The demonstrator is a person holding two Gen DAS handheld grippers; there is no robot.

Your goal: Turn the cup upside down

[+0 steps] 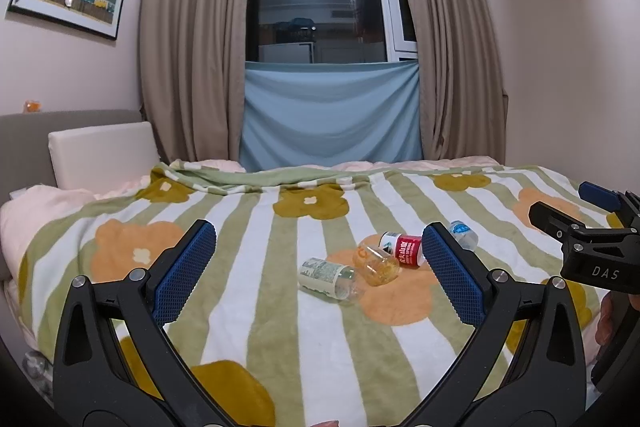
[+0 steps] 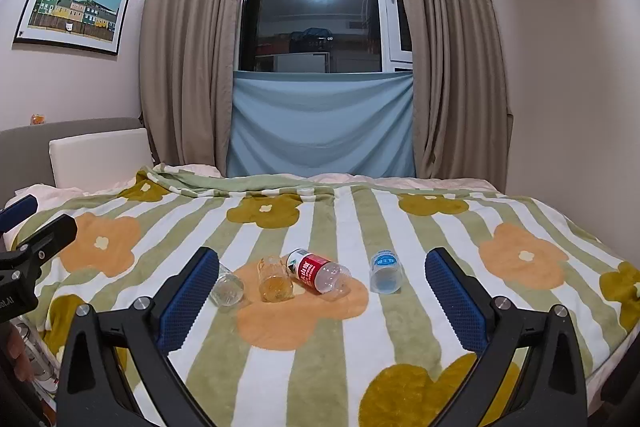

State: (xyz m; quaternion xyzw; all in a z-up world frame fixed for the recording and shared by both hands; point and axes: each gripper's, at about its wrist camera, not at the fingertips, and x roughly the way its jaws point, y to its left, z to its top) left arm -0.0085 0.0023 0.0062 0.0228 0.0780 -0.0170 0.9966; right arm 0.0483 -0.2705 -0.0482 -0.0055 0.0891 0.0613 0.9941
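Several small clear plastic cups, cut from bottles, sit close together on the flowered blanket. One has a green label (image 1: 330,277) (image 2: 227,289), one is amber (image 1: 376,263) (image 2: 275,279), one has a red label (image 1: 402,249) (image 2: 318,271); these three lie on their sides. The one with a blue label (image 1: 463,234) (image 2: 385,271) stands apart to the right. My left gripper (image 1: 316,267) is open and empty, held above the bed short of the cups. My right gripper (image 2: 320,293) is open and empty too, also short of them.
The striped blanket (image 2: 320,347) covers the bed. A white cushion (image 1: 102,151) leans on the grey headboard at the left. Curtains and a blue cloth (image 1: 330,115) hang behind the bed. The right gripper shows at the right edge of the left wrist view (image 1: 592,227).
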